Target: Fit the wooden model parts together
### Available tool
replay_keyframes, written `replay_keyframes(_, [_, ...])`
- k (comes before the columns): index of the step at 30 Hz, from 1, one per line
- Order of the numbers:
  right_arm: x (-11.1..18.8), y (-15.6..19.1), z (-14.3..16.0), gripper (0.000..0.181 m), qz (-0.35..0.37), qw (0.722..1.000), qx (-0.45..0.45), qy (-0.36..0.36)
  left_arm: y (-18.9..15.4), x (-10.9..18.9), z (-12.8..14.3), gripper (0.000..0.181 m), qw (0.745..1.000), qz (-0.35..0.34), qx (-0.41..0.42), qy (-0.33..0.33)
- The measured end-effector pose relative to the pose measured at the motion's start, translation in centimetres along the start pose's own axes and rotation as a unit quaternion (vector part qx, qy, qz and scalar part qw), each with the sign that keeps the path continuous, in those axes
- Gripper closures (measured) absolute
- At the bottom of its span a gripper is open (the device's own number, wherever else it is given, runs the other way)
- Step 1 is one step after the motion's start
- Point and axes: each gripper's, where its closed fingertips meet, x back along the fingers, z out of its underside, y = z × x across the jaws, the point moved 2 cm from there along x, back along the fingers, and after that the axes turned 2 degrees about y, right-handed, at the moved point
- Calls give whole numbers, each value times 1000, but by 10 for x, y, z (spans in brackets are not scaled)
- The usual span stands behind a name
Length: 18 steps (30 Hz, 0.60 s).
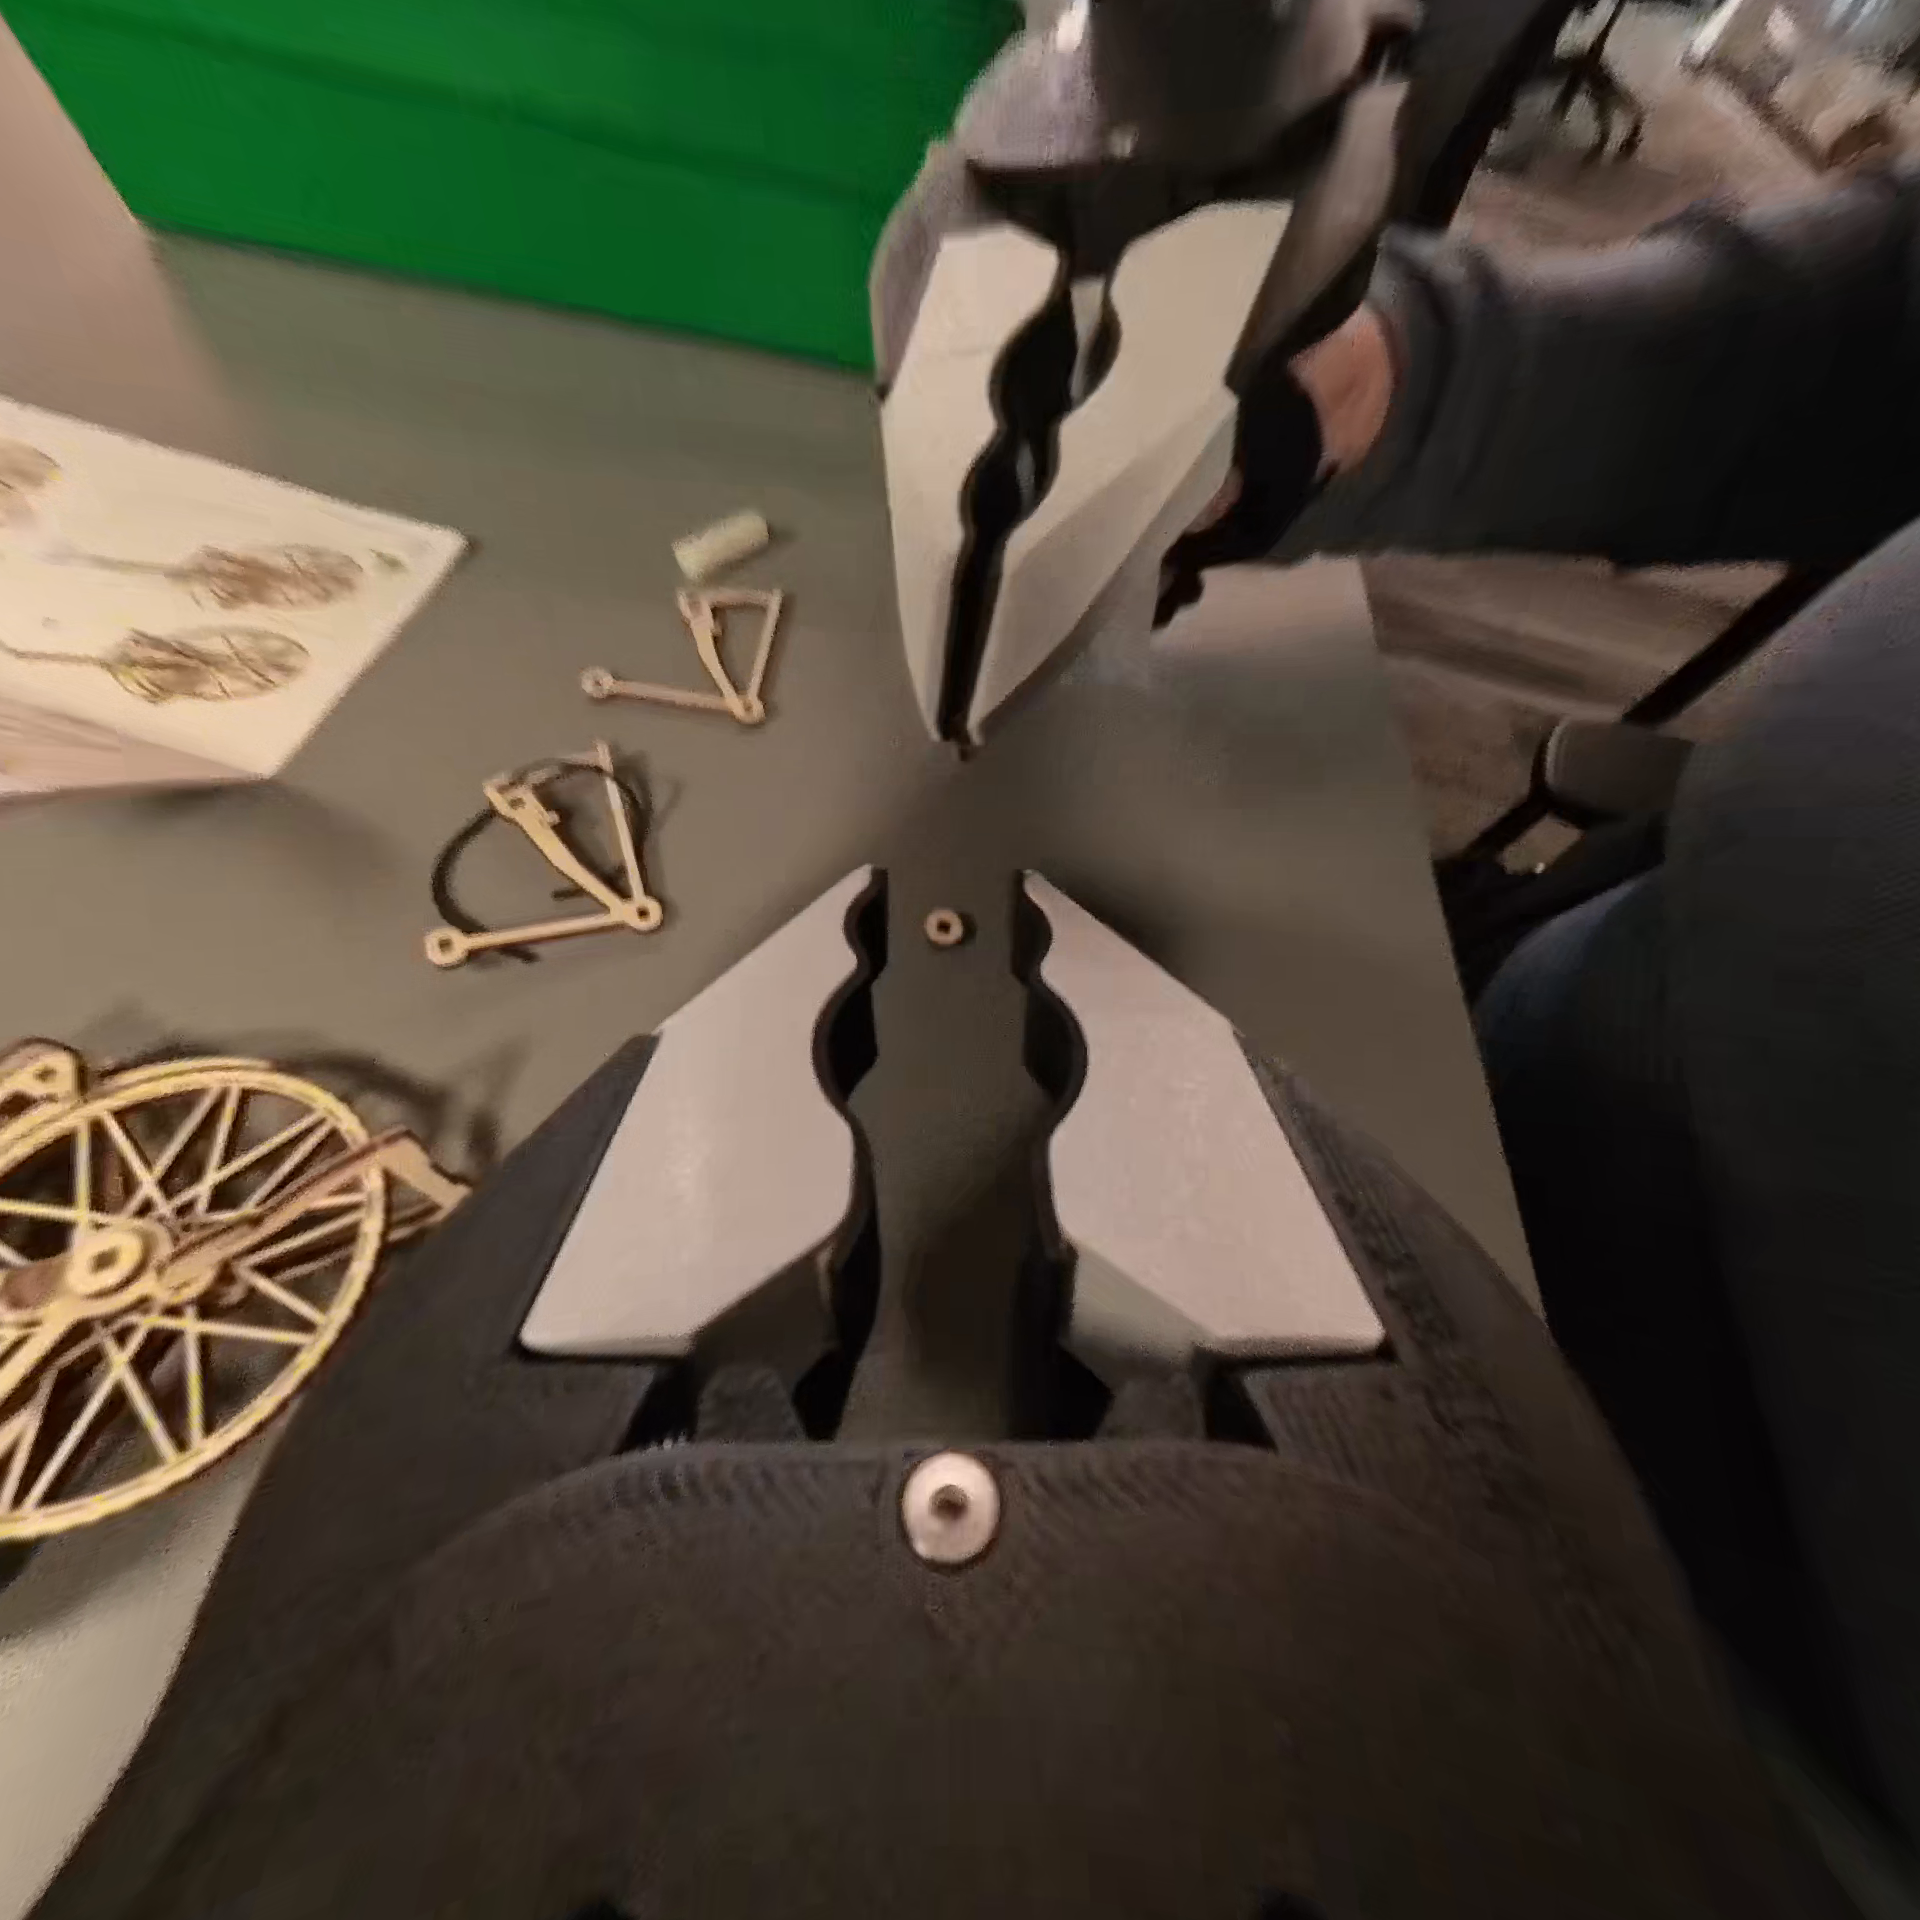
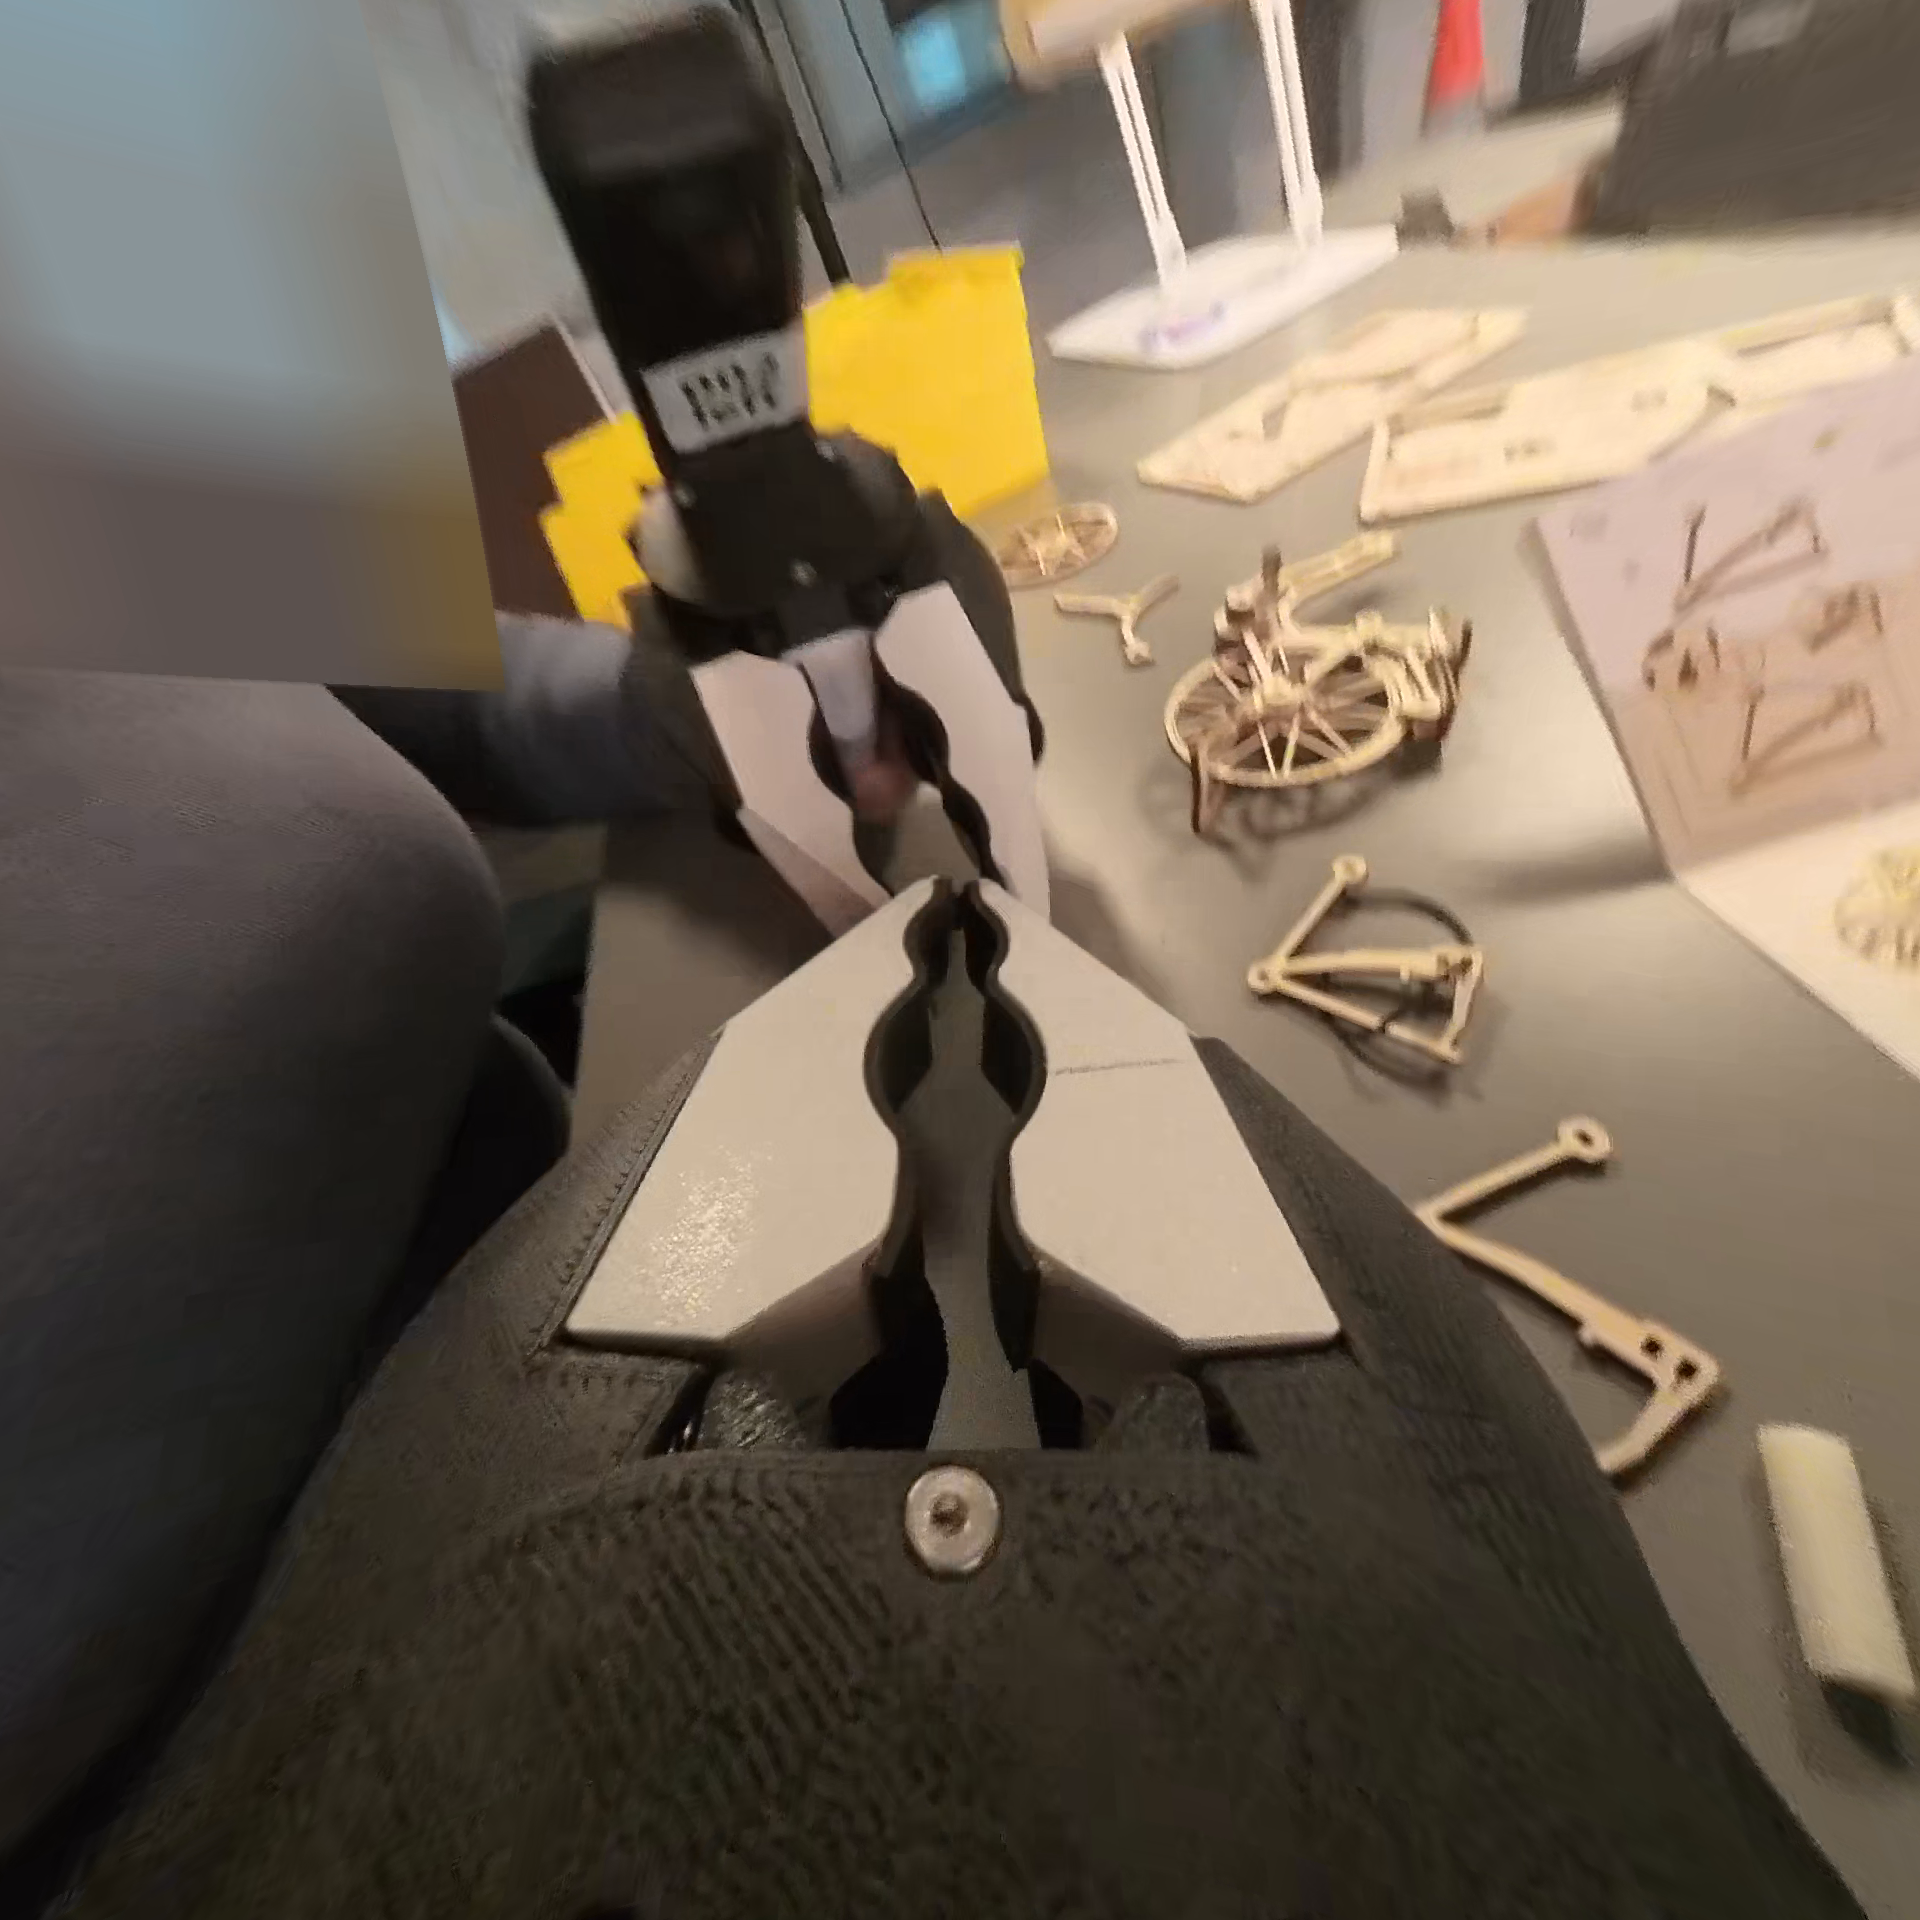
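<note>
A tiny wooden ring (image 1: pixel 943 927) lies on the grey table (image 1: pixel 1195 831), between the tips of my open left gripper (image 1: pixel 951 878). My right gripper (image 1: pixel 956 740) comes down from above with its tips shut, just beyond the ring and clear of it. In its own view the right gripper (image 2: pixel 961 891) is shut and nothing shows between its tips. The left gripper's grey fingers (image 2: pixel 774 717) show open behind it. A spoked wooden wheel assembly (image 1: pixel 156 1278) lies at the left and also shows in the right wrist view (image 2: pixel 1309 707).
Two triangular wooden frames (image 1: pixel 561 862) (image 1: pixel 707 655) lie left of the grippers, the nearer one with a black band. A cream cylinder (image 1: pixel 720 540), an instruction sheet (image 1: pixel 208 603), wooden part sheets (image 2: pixel 1455 416), a small wheel (image 2: pixel 1060 540), a yellow object (image 2: pixel 935 395) and a person's sleeve (image 1: pixel 1610 395) are around. My left and right fingertips are right by each other. Left tips and right tips are each some 15 cm from the cream cylinder (image 1: pixel 720 540). Seen from the right wrist view (image 2: pixel 1856 1576) as well.
</note>
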Motion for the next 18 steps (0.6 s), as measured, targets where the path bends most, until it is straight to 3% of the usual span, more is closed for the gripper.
replay_keyframes(8, [1,19,-12,181,-42,997,37,-60,-15,13,-30,162,994,29,-9,-107])
replay_keyframes(12, [1,24,-12,181,-49,996,51,-58,-21,14,-33,178,992,35,-27,-120])
replay_keyframes(15, [2,23,-8,181,-32,996,78,-13,-22,12,-29,180,994,29,-42,-94])
replay_keyframes(18, [1,23,5,181,-5,986,139,93,-23,4,-17,180,996,10,-82,-42])
